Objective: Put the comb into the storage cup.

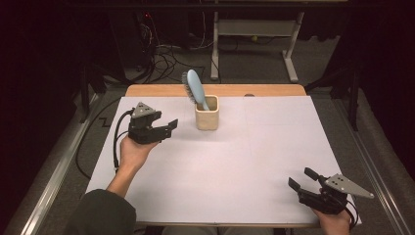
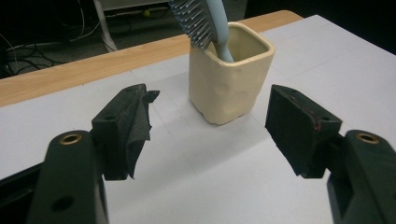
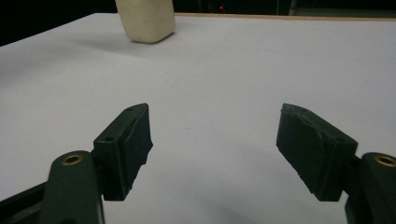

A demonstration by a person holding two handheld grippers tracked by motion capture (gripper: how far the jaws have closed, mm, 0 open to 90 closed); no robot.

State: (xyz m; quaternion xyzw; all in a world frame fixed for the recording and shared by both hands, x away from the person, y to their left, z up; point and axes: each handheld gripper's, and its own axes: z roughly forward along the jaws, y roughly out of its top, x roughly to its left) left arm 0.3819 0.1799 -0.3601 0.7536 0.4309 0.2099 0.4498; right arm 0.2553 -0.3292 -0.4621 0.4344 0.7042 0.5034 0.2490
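Hairbrush (image 1: 194, 88), pale blue with its bristles up, is stood handle-down in the cream cup (image 1: 207, 113) near the far edge of the white-covered table (image 1: 274, 147). Just to the cup's left the left gripper (image 1: 171, 124) is held, jaws spread and empty, pointing at it. The right gripper (image 1: 302, 178) is kept well apart at the near right corner, jaws spread wide, nothing between them.

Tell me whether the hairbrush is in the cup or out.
In: the hairbrush stands handle-down inside the cream cup, bristle head leaning out.
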